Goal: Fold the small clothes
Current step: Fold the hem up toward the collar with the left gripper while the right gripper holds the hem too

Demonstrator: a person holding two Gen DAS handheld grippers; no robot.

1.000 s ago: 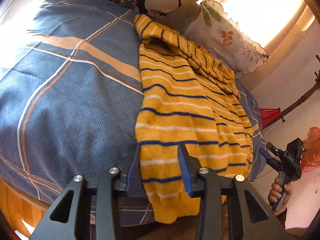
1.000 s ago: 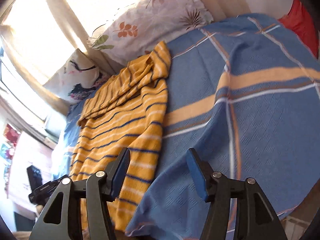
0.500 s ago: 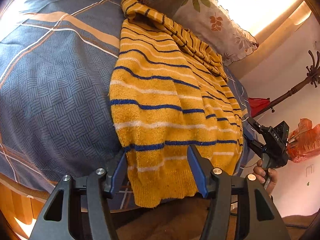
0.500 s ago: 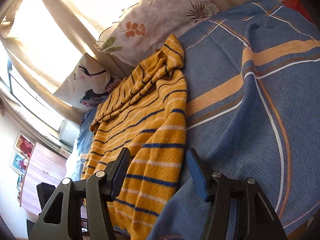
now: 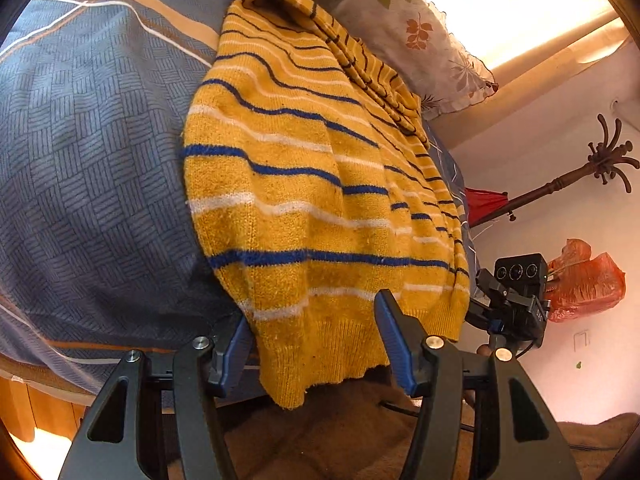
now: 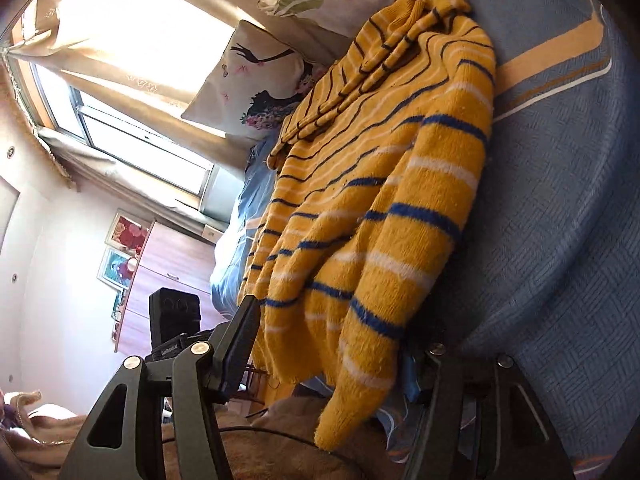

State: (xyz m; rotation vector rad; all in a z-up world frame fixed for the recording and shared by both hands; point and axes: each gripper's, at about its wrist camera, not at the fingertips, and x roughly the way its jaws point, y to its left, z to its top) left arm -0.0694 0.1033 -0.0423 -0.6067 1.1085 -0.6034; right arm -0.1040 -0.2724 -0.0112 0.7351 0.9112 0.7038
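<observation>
A yellow knit sweater (image 5: 304,168) with blue and white stripes lies on the blue bedspread (image 5: 88,152), its ribbed hem hanging over the near bed edge. A sleeve is folded across its far end. My left gripper (image 5: 314,344) is open, its jaws on either side of the hem's left corner. In the right wrist view the sweater (image 6: 380,200) hangs over the edge and my right gripper (image 6: 332,352) is open around the hem's right corner, its right finger hidden behind the cloth.
Two patterned pillows (image 5: 420,36) lie at the head of the bed under a bright curtained window (image 6: 132,52). A coat stand (image 5: 568,176) and orange bag (image 5: 584,276) stand by the wall. A brown blanket (image 5: 348,432) lies below the bed edge.
Both grippers have dropped lower and moved in at the bed edge, so that the hem now hangs between their open jaws. The sweater itself has not moved.
</observation>
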